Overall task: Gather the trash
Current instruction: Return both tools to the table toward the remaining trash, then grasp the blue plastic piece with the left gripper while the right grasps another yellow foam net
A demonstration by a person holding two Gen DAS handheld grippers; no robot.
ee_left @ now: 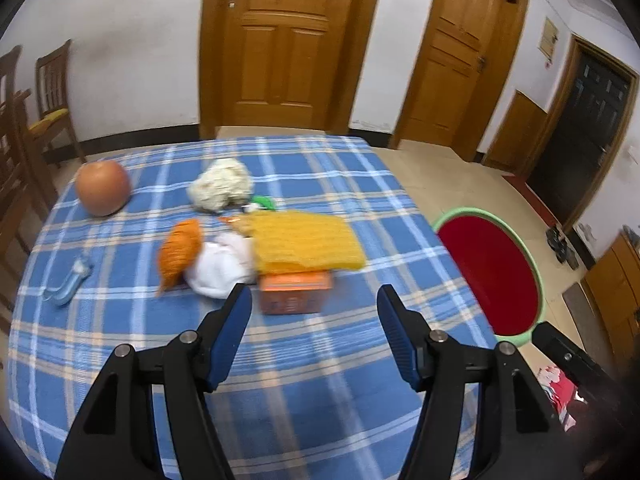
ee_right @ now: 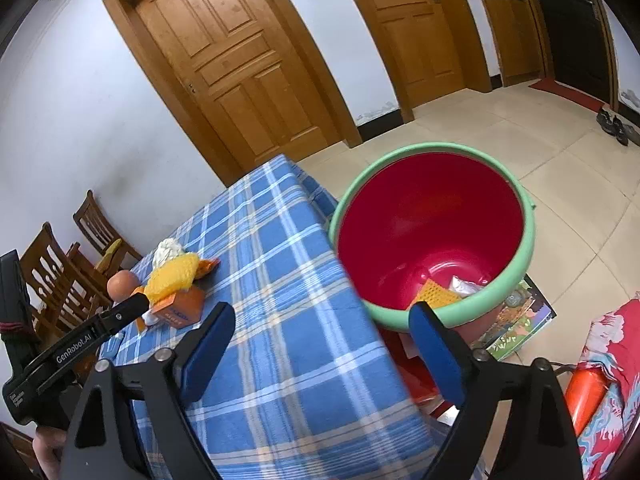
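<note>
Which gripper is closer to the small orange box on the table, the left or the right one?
Left. The left gripper is open, just short of the orange box on the tablecloth. The right gripper is open near the table's edge, beside the bin, farther from the box.

We see a table w/ a blue plaid cloth (ee_left: 304, 360). On it, far left, a round brown fruit (ee_left: 103, 187); near the left edge a clear plastic piece (ee_left: 70, 280). Mid-table a cluster — white crumpled wad (ee_left: 220, 190), green bit (ee_left: 263, 201) just beside it, orange mesh (ee_left: 180, 254) touching white crumpled tissue (ee_left: 222, 266), and an orange box (ee_left: 295, 291). Beside the table's right edge, a red bucket w/ green rim (ee_right: 434, 224) — its base is hidden.
</note>
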